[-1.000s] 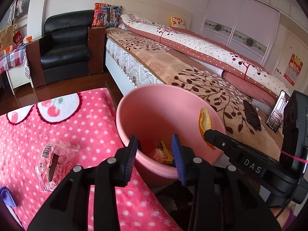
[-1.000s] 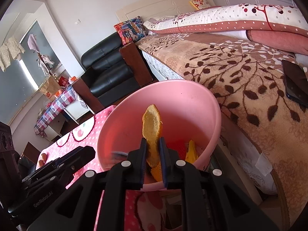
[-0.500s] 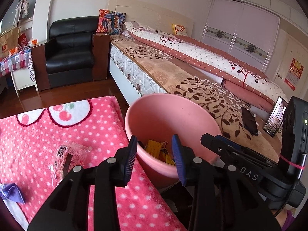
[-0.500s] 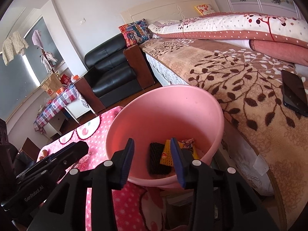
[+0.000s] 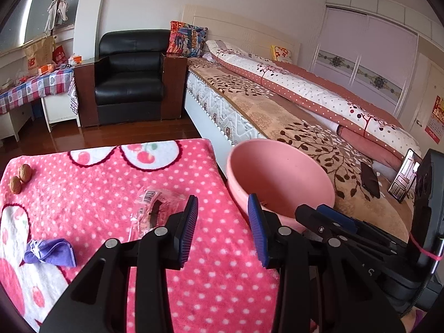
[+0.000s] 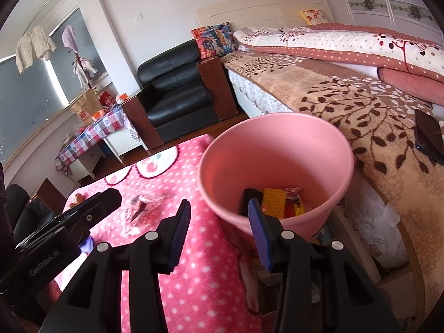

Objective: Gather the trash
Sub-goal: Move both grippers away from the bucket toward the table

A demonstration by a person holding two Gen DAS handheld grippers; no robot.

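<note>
A pink trash bucket (image 5: 280,174) (image 6: 277,149) stands beside the table's right edge, with yellow, black and red scraps (image 6: 273,201) inside. A clear plastic wrapper (image 5: 151,206) (image 6: 138,212) lies on the pink polka-dot table cover (image 5: 97,188). A crumpled purple wrapper (image 5: 50,254) lies at the left. My left gripper (image 5: 223,229) is open and empty above the table's right edge, just right of the clear wrapper. My right gripper (image 6: 219,233) is open and empty at the bucket's near rim.
Two walnuts (image 5: 20,177) sit at the table's far left. A bed (image 5: 291,111) with two phones (image 5: 369,179) runs behind the bucket. A black armchair (image 5: 130,83) and a checked side table (image 5: 30,88) stand at the back.
My right gripper opened and dropped the yellow peel into the bucket. Both grippers pulled back from the bucket toward the table, bringing the wrappers and walnuts into view.
</note>
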